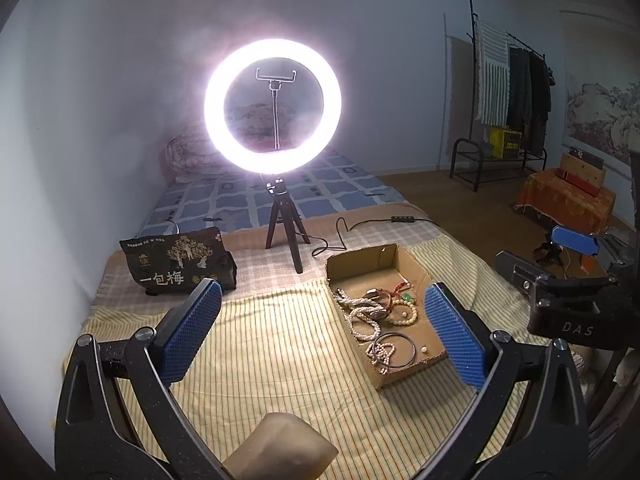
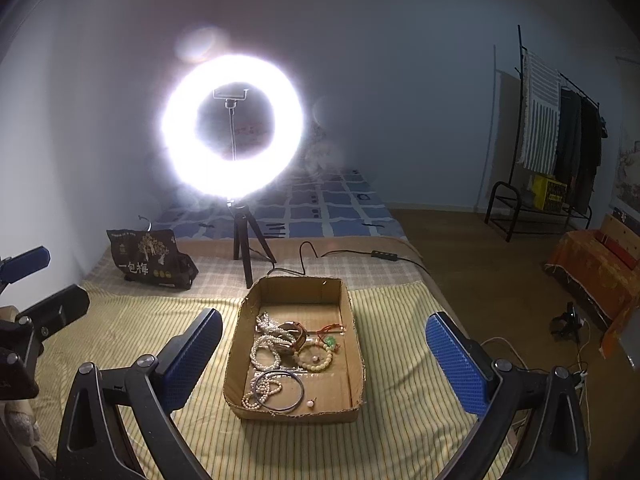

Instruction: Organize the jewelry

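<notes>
Both the left hand-held gripper [image 1: 323, 332] and the right hand-held gripper [image 2: 324, 354] hang released and empty above the bed [image 2: 132, 320], near the cardboard box [image 2: 296, 288] of jewelry [image 2: 276, 344].

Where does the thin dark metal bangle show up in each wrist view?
Left wrist view: the thin dark metal bangle lies right of centre, at the near end of the shallow cardboard box.
Right wrist view: it lies low at centre, near the box's front wall.
Shared landmark: the glowing ring light.
</notes>
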`<state>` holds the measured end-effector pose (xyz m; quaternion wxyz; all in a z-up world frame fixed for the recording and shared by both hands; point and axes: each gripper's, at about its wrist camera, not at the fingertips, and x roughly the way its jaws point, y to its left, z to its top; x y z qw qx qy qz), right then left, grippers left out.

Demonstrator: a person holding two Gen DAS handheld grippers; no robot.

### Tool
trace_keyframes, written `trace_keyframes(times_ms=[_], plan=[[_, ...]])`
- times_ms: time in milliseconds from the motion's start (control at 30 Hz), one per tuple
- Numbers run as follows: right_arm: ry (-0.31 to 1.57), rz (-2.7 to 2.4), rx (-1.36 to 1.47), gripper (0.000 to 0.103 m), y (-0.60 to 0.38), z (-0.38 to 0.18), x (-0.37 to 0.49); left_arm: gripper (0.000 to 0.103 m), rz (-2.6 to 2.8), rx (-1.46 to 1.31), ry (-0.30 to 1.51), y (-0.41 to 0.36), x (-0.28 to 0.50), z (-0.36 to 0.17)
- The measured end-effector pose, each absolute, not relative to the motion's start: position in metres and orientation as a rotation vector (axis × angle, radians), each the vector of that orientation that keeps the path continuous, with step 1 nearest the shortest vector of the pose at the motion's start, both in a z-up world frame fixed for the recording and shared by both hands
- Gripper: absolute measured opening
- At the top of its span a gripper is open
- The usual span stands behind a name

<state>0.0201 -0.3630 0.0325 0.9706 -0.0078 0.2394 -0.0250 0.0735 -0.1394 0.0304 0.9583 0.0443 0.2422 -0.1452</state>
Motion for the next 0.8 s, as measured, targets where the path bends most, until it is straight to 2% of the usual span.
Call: trace_keyframes(times_ms=[800], plan=[[0.491, -0.073, 0.003, 0.103, -0.3680, 0.0267, 0.0208, 0.103, -0.298, 0.102, 0.490, -0.1418, 0.0683, 0.0338]])
